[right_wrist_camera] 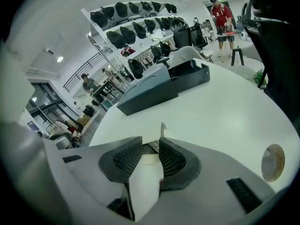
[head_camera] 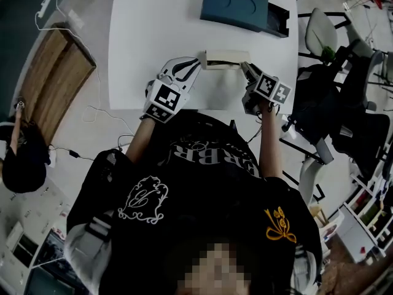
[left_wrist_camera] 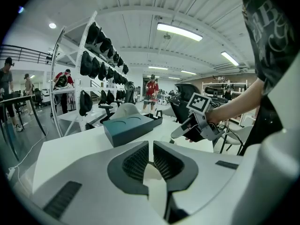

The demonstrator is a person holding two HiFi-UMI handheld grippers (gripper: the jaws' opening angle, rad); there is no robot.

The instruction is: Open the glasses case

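A cream glasses case (head_camera: 224, 58) lies on the white table (head_camera: 147, 42) near its front edge, between my two grippers. My left gripper (head_camera: 198, 61) holds the case's left end; in the left gripper view its dark ribbed pads (left_wrist_camera: 138, 162) sit tight on the pale case (left_wrist_camera: 153, 173). My right gripper (head_camera: 244, 66) is on the right end. In the right gripper view the case (right_wrist_camera: 146, 178) fills the gap between the pads (right_wrist_camera: 171, 159), and a thin pointed edge (right_wrist_camera: 162, 128) sticks up past the jaws. Whether the lid is lifted is hidden.
A dark teal box (head_camera: 242, 8) stands at the table's far side, also seen as the teal box (right_wrist_camera: 150, 93) ahead of the right jaws. A tape roll (right_wrist_camera: 273, 162) lies on the table to the right. Chairs (head_camera: 322, 32) stand beside the table, and people walk among shelves behind.
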